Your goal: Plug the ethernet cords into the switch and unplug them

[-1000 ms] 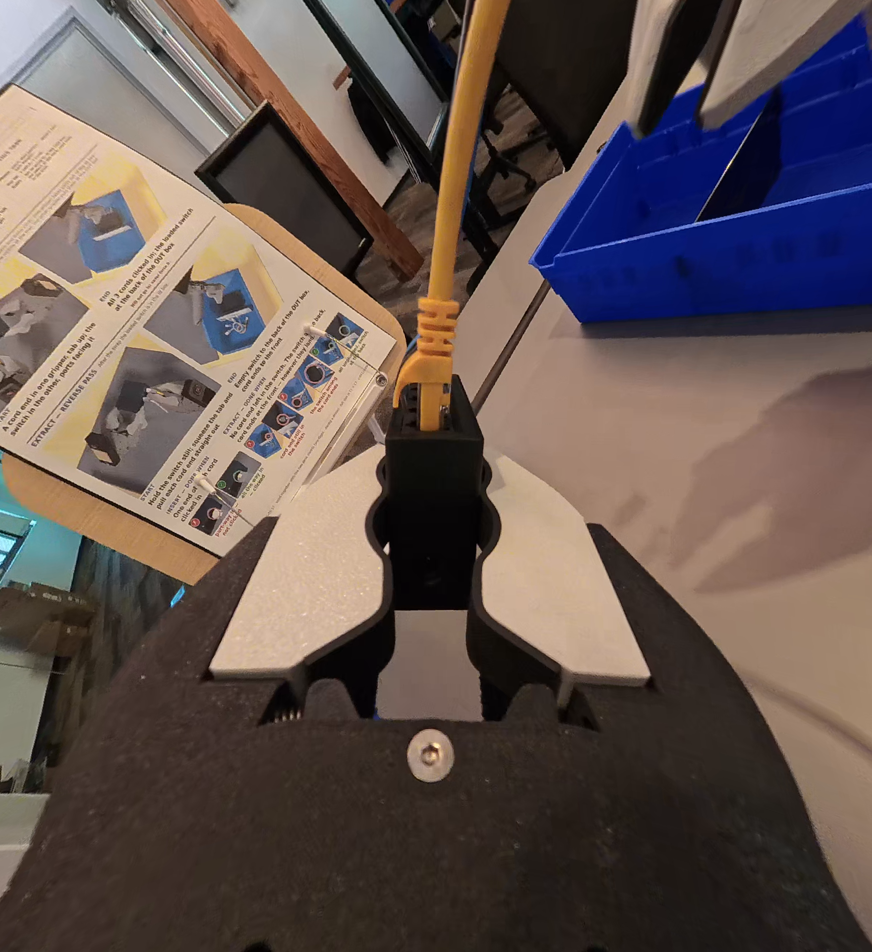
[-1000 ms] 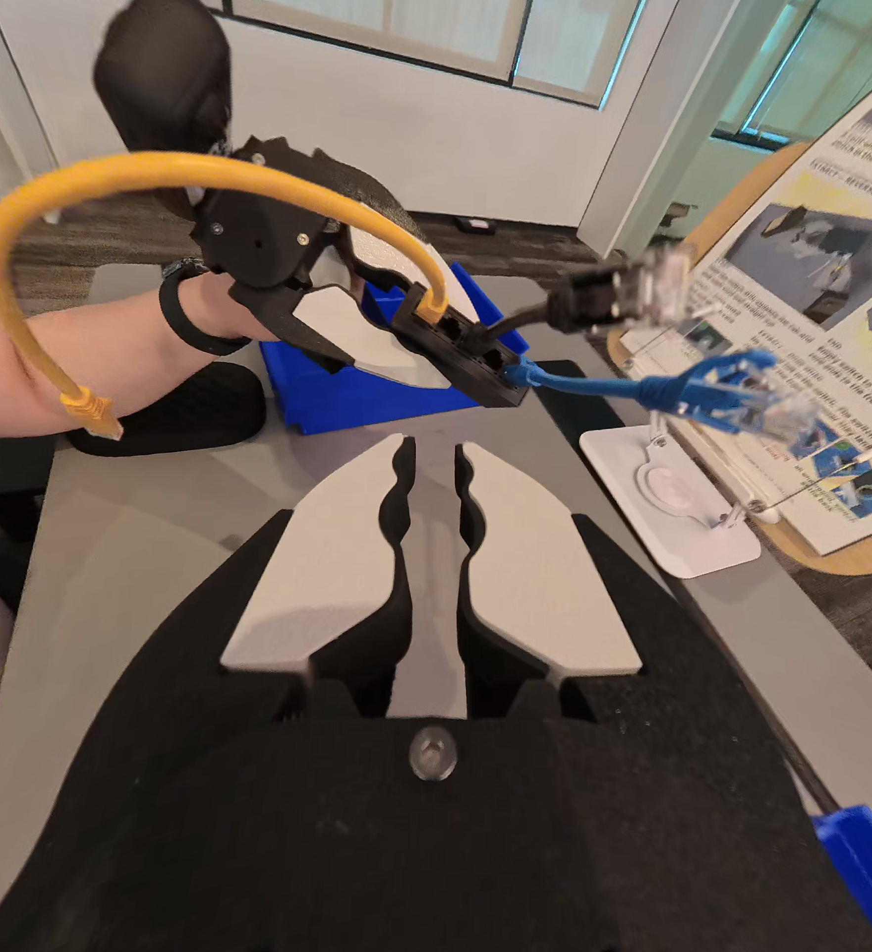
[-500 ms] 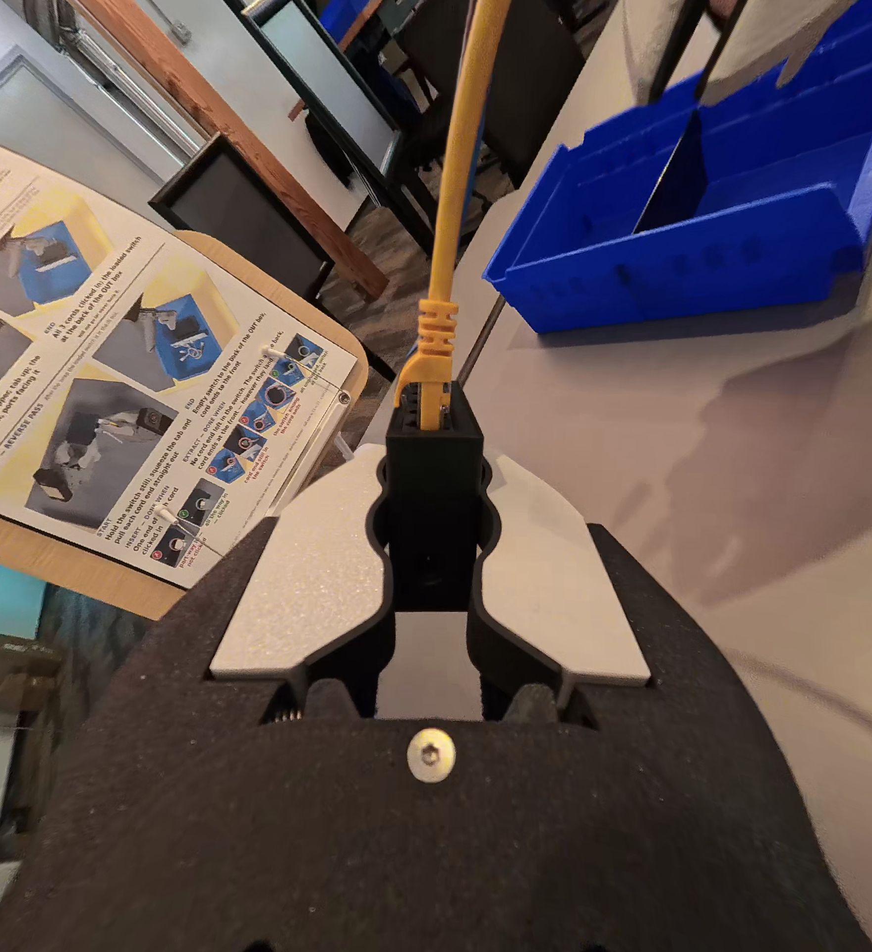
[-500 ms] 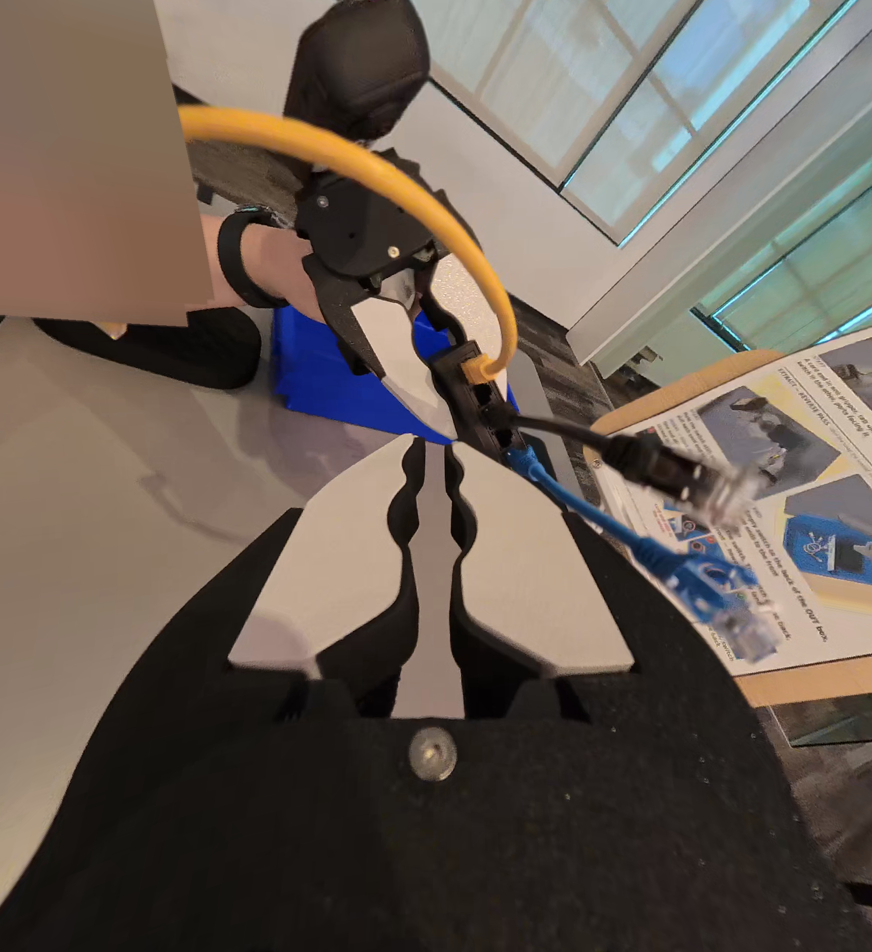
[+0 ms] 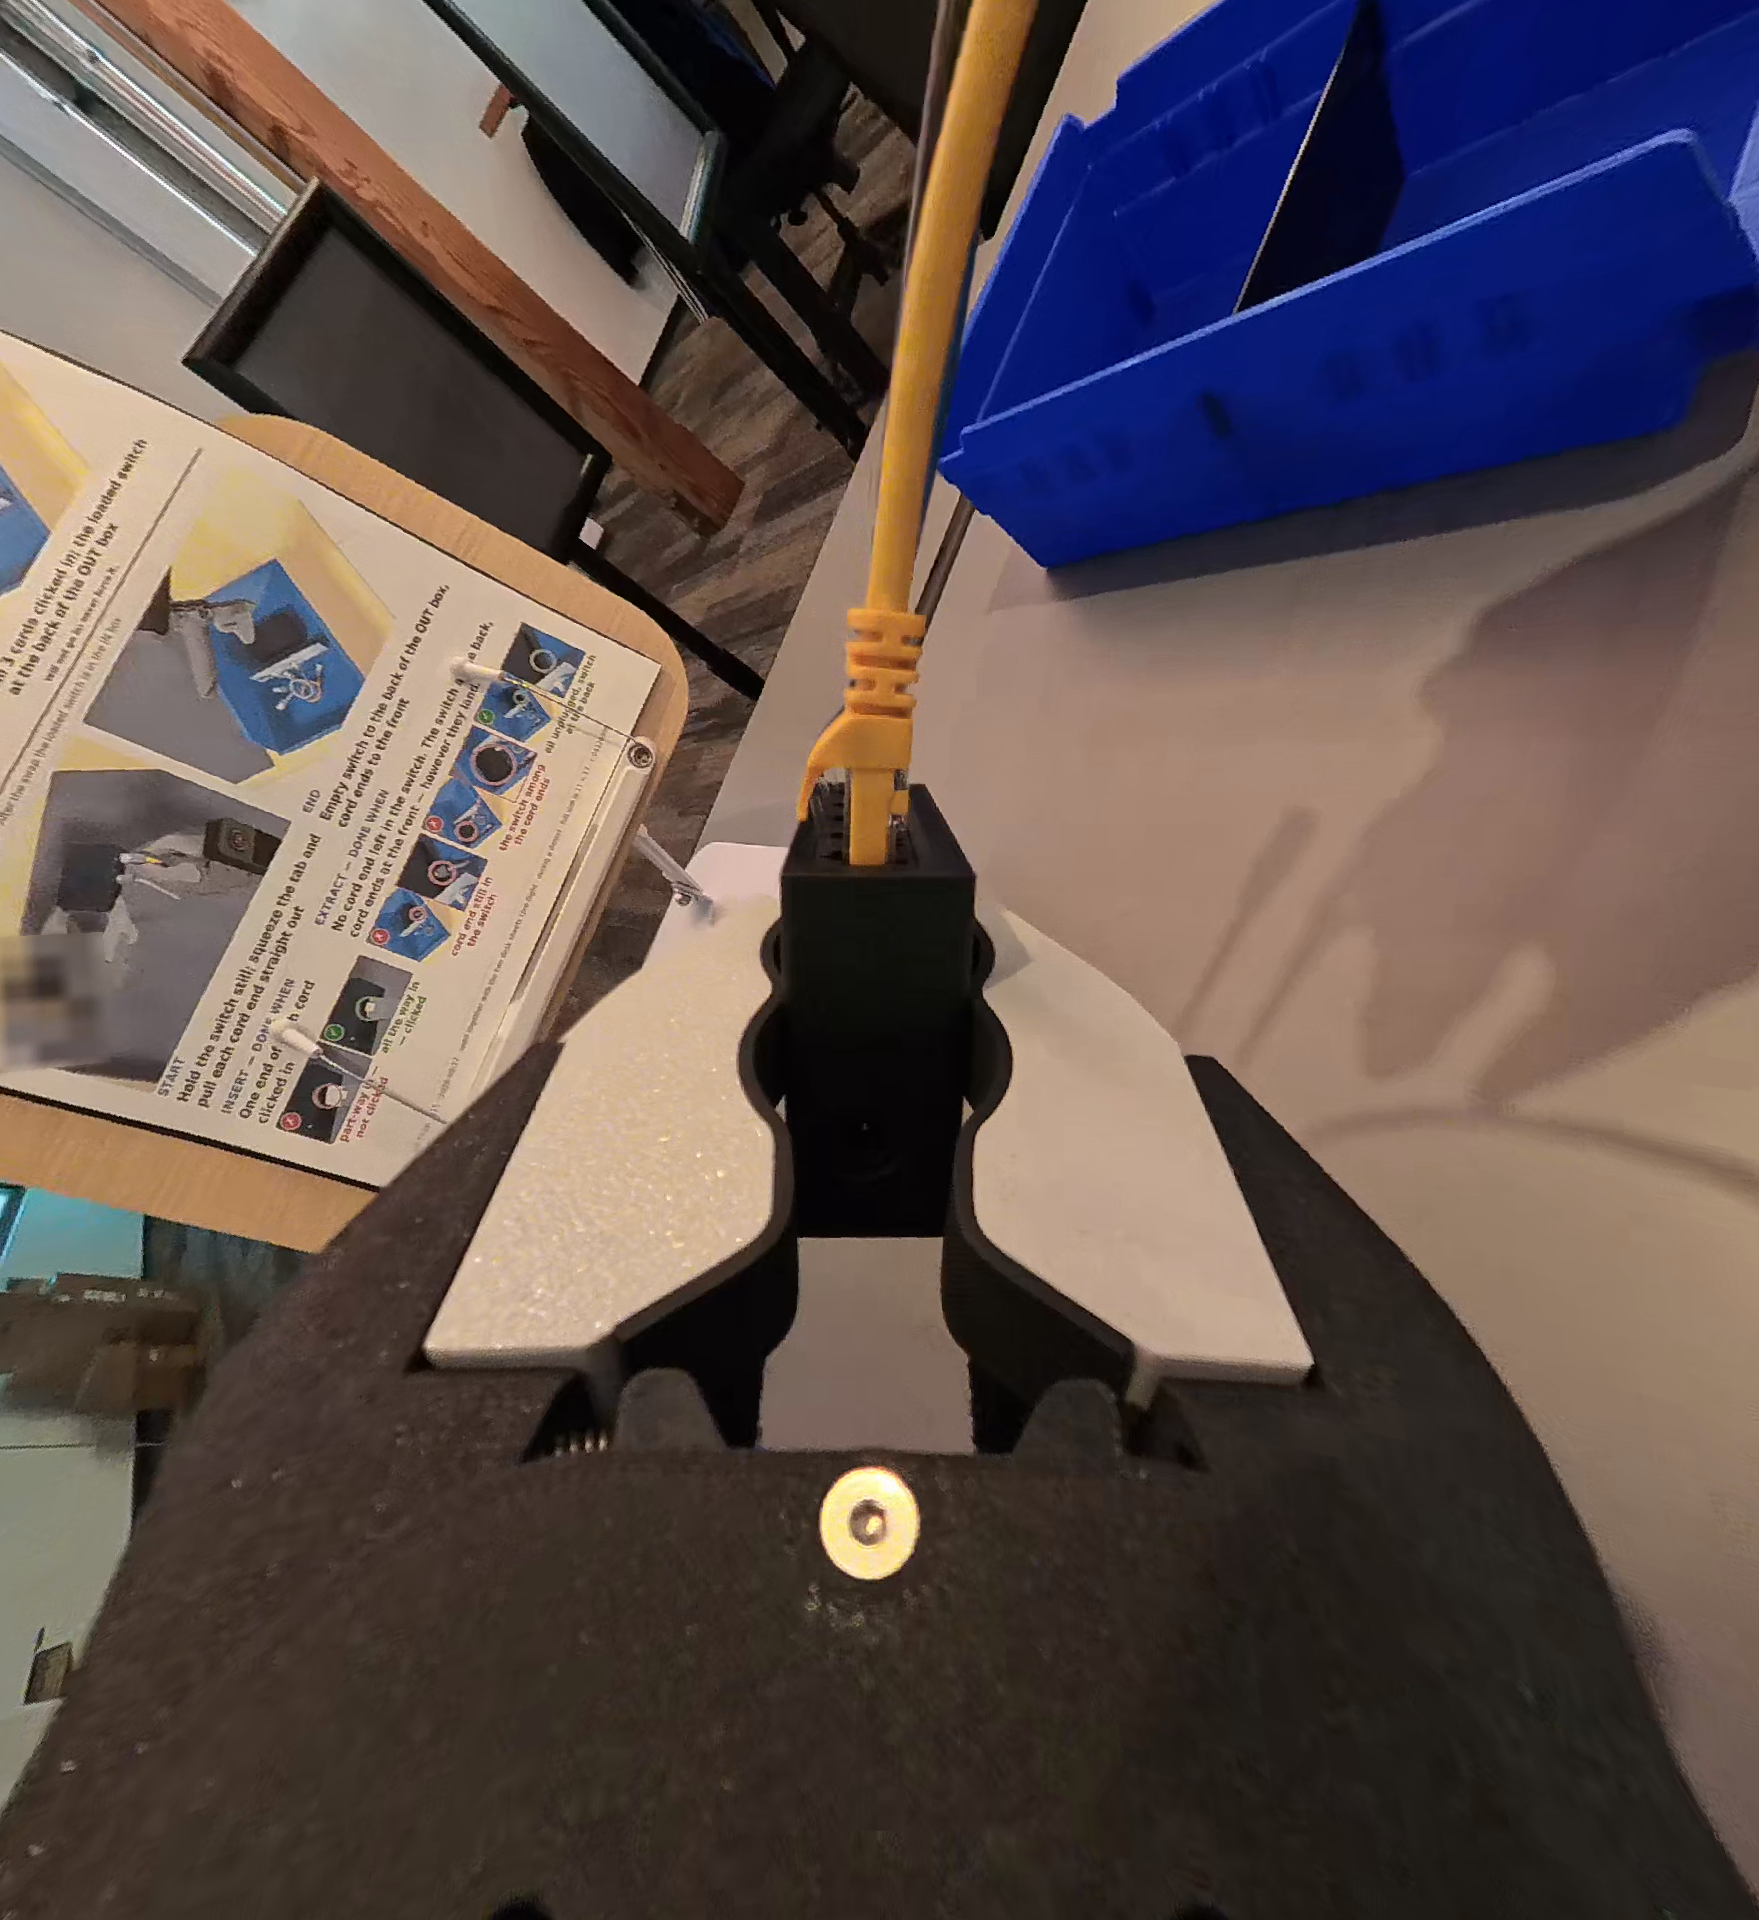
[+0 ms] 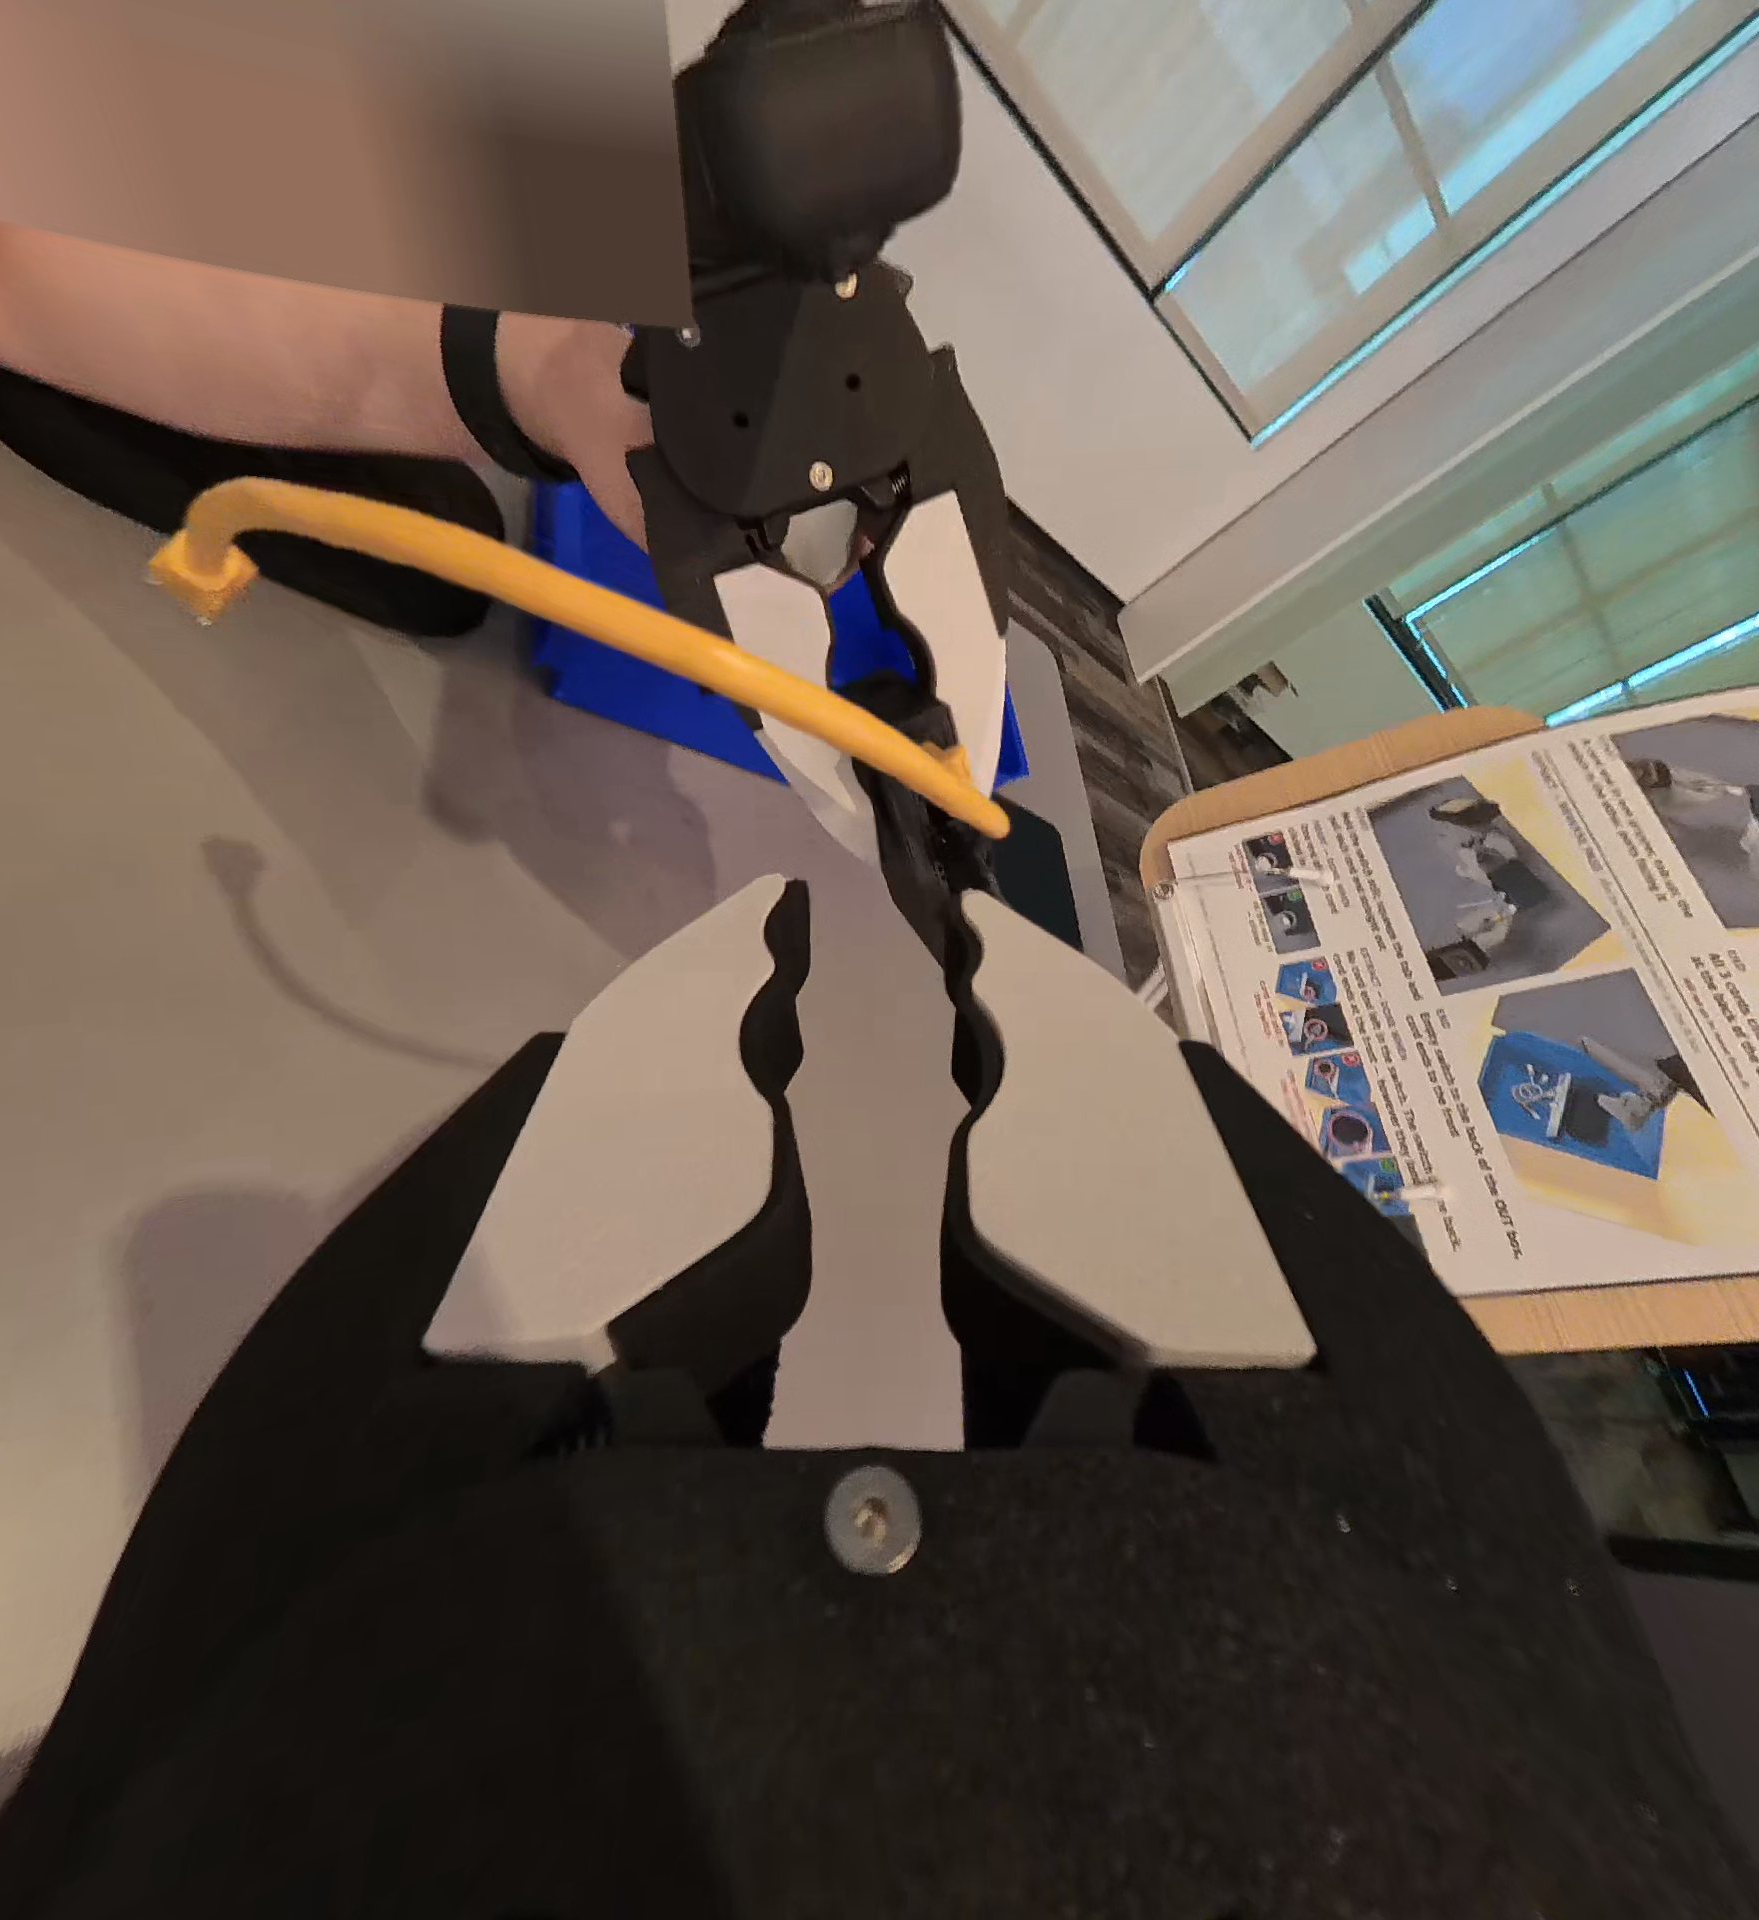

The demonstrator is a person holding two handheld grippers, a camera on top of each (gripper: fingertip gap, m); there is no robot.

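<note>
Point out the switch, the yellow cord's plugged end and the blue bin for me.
switch (image 5: 877, 997): left wrist view, black side face between the fingers.
yellow cord (image 5: 880, 694): left wrist view, ribbed boot above the port.
blue bin (image 5: 1353, 416): left wrist view, front wall.

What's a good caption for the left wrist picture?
Left gripper clamps small black switch with yellow ethernet cord plugged in.

A blue divided bin sits on the grey desk. Beside the desk, an illustrated instruction sheet lies on a rounded wooden board. Windows behind.
</note>
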